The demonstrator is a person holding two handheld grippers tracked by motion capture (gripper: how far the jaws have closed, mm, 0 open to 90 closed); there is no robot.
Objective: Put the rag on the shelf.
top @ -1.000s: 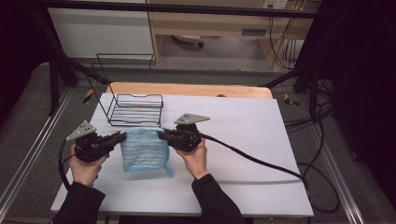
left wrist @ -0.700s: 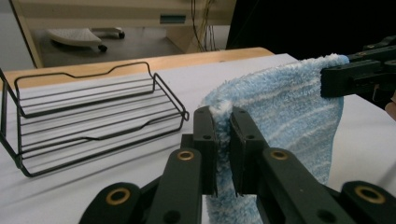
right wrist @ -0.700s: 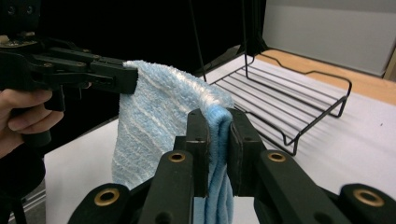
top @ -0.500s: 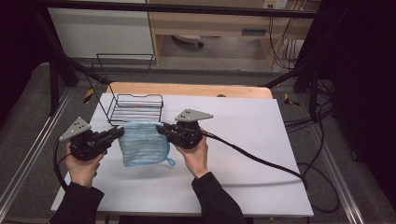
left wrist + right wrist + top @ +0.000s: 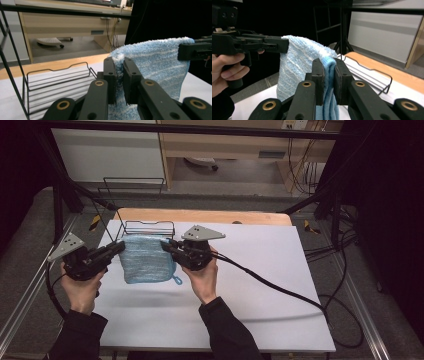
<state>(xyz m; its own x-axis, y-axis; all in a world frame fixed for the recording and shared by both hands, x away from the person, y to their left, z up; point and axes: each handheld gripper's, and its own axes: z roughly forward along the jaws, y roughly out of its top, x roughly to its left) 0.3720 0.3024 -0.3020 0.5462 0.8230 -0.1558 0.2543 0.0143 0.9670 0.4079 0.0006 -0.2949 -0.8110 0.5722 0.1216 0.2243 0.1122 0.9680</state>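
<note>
**Towel held up by two corners, rack just behind**

The blue towel (image 5: 146,259) hangs clear of the bench (image 5: 260,285), stretched between the two grippers and drooping below them, with its small loop (image 5: 177,280) dangling at the lower corner. The left gripper (image 5: 118,248) has its jaws clenched on the towel's left top corner; the left gripper view shows the terry edge pinched between the two pads. The right gripper (image 5: 167,246) is likewise clamped on the right top corner, with a fold of cloth squeezed between its jaws in the right gripper view. The wire rack (image 5: 148,227) stands just behind the towel, near its top edge.

Risks, as I judge them:
- Each grip takes only a thin bite at the very corner. A tug apart, or a quick swing, could pull a corner free and drop that side onto the bench
- The hanging part could snag on the rack's front wire if the towel is carried forward too low, and drag the light rack along
- If one hand leads the other, the cloth would twist and land bunched

Pose: both hands come in from the near edge, forearms angled slightly inward. The left hand (image 5: 82,287) and right hand (image 5: 202,279) hold their grippers roughly level, jaws pointing toward each other across the towel's width, at about the same height above the bench
</note>
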